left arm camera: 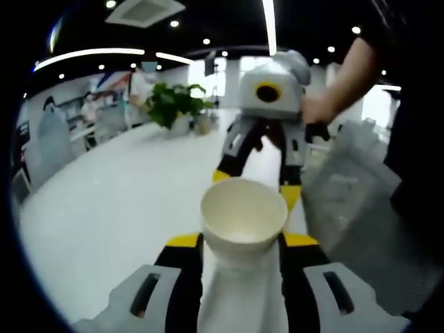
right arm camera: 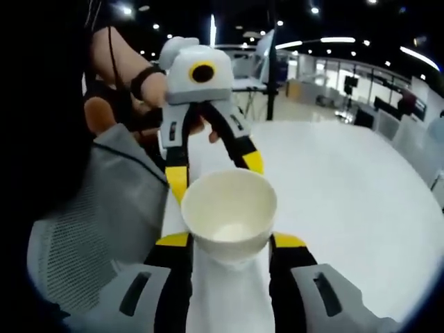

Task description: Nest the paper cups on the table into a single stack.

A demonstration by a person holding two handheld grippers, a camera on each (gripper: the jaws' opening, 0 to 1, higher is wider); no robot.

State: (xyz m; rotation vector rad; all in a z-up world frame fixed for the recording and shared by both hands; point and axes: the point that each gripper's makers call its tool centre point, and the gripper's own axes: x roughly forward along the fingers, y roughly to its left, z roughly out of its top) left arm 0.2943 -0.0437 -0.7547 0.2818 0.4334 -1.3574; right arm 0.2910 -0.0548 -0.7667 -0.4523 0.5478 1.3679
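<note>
Two cups (left arm camera: 243,219) (right arm camera: 229,214), perhaps one per tool.

Left gripper view looks forward over own jaws, close to right gripper (left arm camera: 257,182) opposite; right gripper view faces back at left gripper (right arm camera: 211,166). Both share white table (left arm camera: 104,201).

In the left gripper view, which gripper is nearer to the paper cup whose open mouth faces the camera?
Left. The left gripper has one jaw at each side of the paper cup. The right gripper is beyond the cup, facing it.
</note>
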